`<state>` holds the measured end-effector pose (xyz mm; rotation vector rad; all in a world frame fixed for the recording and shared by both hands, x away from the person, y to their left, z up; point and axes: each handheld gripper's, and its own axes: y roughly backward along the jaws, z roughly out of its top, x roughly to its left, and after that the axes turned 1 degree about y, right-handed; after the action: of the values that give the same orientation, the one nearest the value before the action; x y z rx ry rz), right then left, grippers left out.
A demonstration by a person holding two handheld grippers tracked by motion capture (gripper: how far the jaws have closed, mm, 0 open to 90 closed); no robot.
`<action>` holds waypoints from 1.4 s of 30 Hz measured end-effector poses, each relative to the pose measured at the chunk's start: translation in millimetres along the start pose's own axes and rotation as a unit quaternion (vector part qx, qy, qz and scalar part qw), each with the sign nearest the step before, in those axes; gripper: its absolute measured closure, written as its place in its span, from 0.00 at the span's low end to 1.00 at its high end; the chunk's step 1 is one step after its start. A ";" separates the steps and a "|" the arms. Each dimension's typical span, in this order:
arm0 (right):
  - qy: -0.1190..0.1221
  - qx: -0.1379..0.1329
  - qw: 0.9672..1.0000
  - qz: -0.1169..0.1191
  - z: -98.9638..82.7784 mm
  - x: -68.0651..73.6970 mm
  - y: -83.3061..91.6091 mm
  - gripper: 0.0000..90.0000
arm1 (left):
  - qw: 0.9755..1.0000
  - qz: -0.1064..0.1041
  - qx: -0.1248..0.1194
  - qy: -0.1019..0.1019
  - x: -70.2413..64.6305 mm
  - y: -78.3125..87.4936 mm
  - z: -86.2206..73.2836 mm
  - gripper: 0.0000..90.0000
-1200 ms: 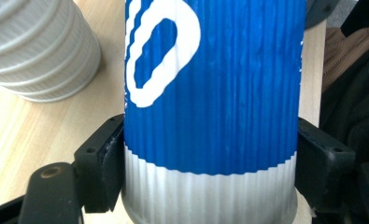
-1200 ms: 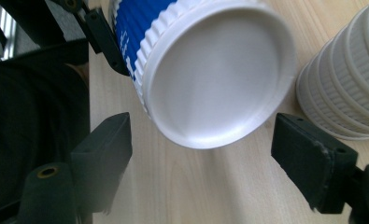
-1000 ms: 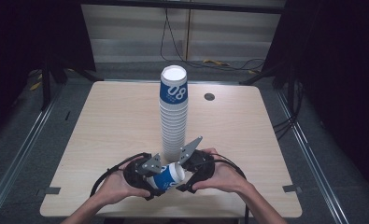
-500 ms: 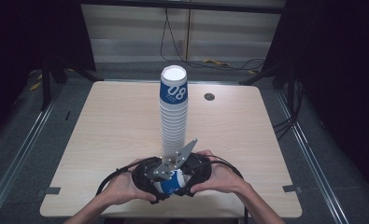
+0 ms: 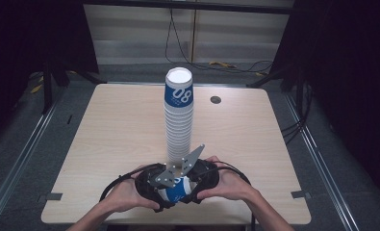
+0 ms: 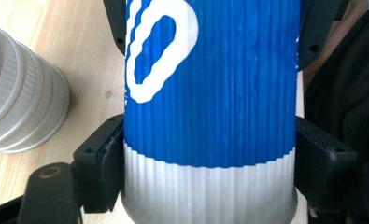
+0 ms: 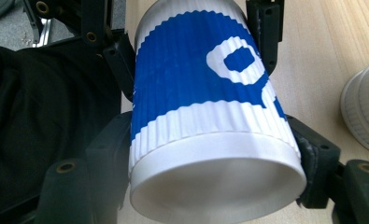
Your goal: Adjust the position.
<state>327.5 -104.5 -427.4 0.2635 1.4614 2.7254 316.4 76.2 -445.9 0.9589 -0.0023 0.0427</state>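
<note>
A blue and white ribbed paper cup point(image 5: 176, 190) lies on its side just above the table's front edge, held between both grippers, which face each other. My left gripper point(image 6: 210, 158) is shut on the cup point(image 6: 210, 93) near its white end. My right gripper point(image 7: 210, 154) has just closed its jaws, and its pads press the cup point(image 7: 201, 84) near the other end. In the high view the left gripper point(image 5: 164, 193) comes in from the left and the right gripper point(image 5: 188, 185) from the right, each in a hand. A tall stack of cups point(image 5: 179, 125) stands just behind them.
The stack's base point(image 6: 18, 107) point(image 7: 364, 112) stands close beside the held cup. A small dark round disc point(image 5: 215, 99) lies at the back right of the wooden table point(image 5: 255, 139). Cables trail from both grippers along the front edge.
The two grippers have drawn closer together around the cup, which has shifted slightly toward the front edge. The stack has not moved.
</note>
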 end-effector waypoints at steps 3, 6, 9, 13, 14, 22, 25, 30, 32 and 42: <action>-0.004 0.003 1.000 0.001 0.5 0.7 -0.6 0.32 | 1.000 -0.001 -0.002 0.002 0.2 -0.1 -1.4 0.24; -0.001 0.002 1.000 -0.002 0.2 -0.1 -0.8 0.32 | 1.000 0.001 -0.006 0.000 0.4 0.9 -2.0 0.23; -0.002 0.002 1.000 0.001 -0.5 -0.3 0.8 0.32 | 1.000 -0.005 -0.010 0.005 0.6 3.2 -1.9 0.23; 0.000 0.008 1.000 0.000 -3.0 0.1 2.3 0.32 | 0.999 -0.012 -0.025 0.020 2.6 1.8 -3.0 0.22; 0.000 0.010 1.000 -0.001 -3.8 0.2 2.2 0.32 | 0.999 -0.012 -0.027 0.023 2.7 1.1 -3.5 0.22; -0.004 0.003 1.000 -0.020 -6.3 0.2 5.3 0.32 | 0.996 -0.002 -0.077 0.042 7.8 10.1 -7.4 0.22; -0.002 0.002 1.000 -0.030 -7.2 -0.3 6.2 0.32 | 0.995 -0.001 -0.090 0.052 9.6 11.9 -9.1 0.22; -0.009 -0.001 0.999 -0.040 -9.6 -1.1 7.2 0.32 | 0.991 0.003 -0.112 0.073 12.9 19.7 -13.6 0.23; -0.015 -0.006 0.999 -0.045 -12.4 -1.6 7.9 0.32 | 0.991 0.010 -0.113 0.075 13.6 24.0 -16.1 0.23; -0.054 -0.036 0.995 -0.075 -32.5 -6.2 15.5 0.32 | 0.984 0.035 -0.148 0.097 15.0 28.5 -27.1 0.22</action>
<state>328.9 -140.6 -432.9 0.2815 1.2971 2.5955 329.9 115.3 -437.9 0.6531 0.1333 0.1956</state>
